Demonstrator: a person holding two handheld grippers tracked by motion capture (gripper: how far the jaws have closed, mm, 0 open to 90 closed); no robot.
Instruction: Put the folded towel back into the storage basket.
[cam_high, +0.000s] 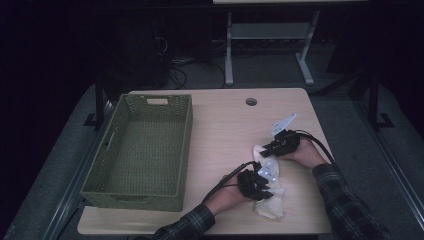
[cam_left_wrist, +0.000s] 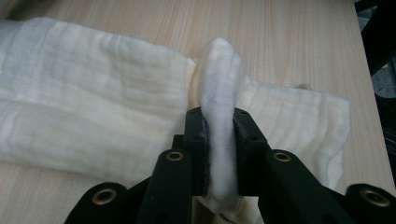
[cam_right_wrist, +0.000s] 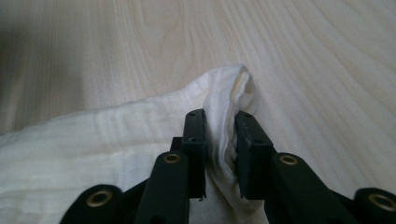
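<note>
A cream cloth (cam_high: 270, 201) lies folded on the wooden table (cam_high: 225, 125) near its front right. In the high view my left gripper (cam_high: 257, 186) rests on the cloth's near half, and my right gripper (cam_high: 267, 148) sits at its far end. In the left gripper view a raised fold of the cloth (cam_left_wrist: 93, 107) stands pinched between the pads of my left gripper (cam_left_wrist: 219, 119). In the right gripper view a corner of the cloth (cam_right_wrist: 93, 149) is gathered between the pads of my right gripper (cam_right_wrist: 219, 119), which press on it.
An empty green woven basket (cam_high: 186, 150) stands on the left half of the table. A round cable hole (cam_high: 251, 101) sits near the far edge. A grey plate (cam_high: 283, 123) sticks up from the right gripper. Bare wood lies between basket and cloth.
</note>
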